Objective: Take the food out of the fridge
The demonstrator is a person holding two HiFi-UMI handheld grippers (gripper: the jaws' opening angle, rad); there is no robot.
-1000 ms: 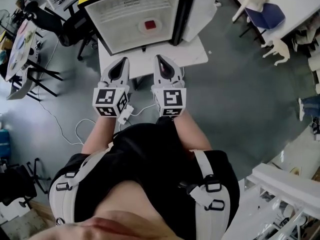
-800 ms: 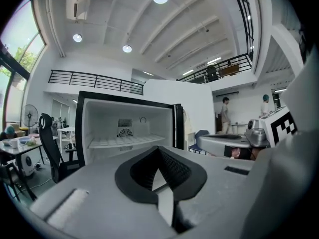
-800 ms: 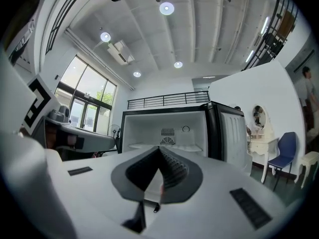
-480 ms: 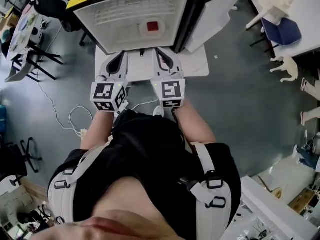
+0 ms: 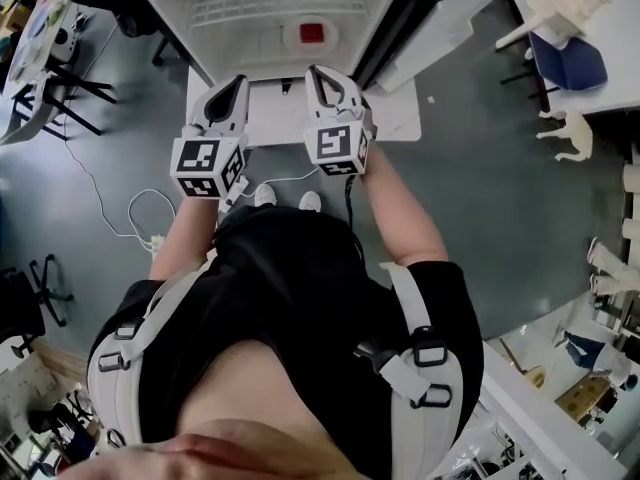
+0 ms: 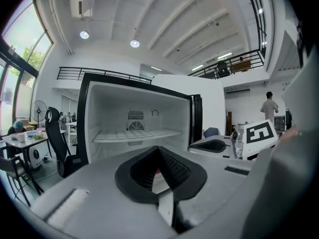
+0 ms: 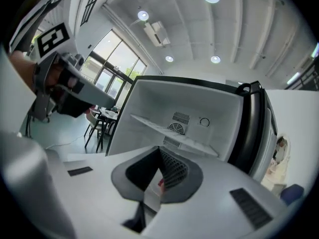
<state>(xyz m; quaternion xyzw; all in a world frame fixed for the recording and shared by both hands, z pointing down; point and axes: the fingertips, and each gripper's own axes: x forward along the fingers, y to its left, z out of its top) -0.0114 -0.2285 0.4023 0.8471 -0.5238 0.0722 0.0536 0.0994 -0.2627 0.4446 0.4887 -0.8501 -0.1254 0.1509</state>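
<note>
An open white fridge [image 5: 210, 13] stands right in front of me. On its floor sits a small white plate [image 5: 291, 36] with a red piece of food [image 5: 312, 34] on it. My left gripper [image 5: 236, 83] and right gripper [image 5: 318, 73] are held side by side just before the fridge's opening, both shut and holding nothing. In the left gripper view the fridge interior [image 6: 134, 108] shows a wire shelf [image 6: 134, 133] with nothing on it. A sliver of the red food [image 7: 161, 183] shows past the jaws in the right gripper view.
The fridge door [image 5: 435, 23] hangs open to the right. A white base [image 5: 395, 118] lies under the fridge. Chairs and a table [image 5: 40, 78] stand at the left, and a cable [image 5: 135, 218] runs over the floor. A blue chair [image 5: 565, 58] is at the far right.
I have stepped closer to the fridge, so it fills more of the head view. Both grippers have moved forward to its opening and stay shut.
</note>
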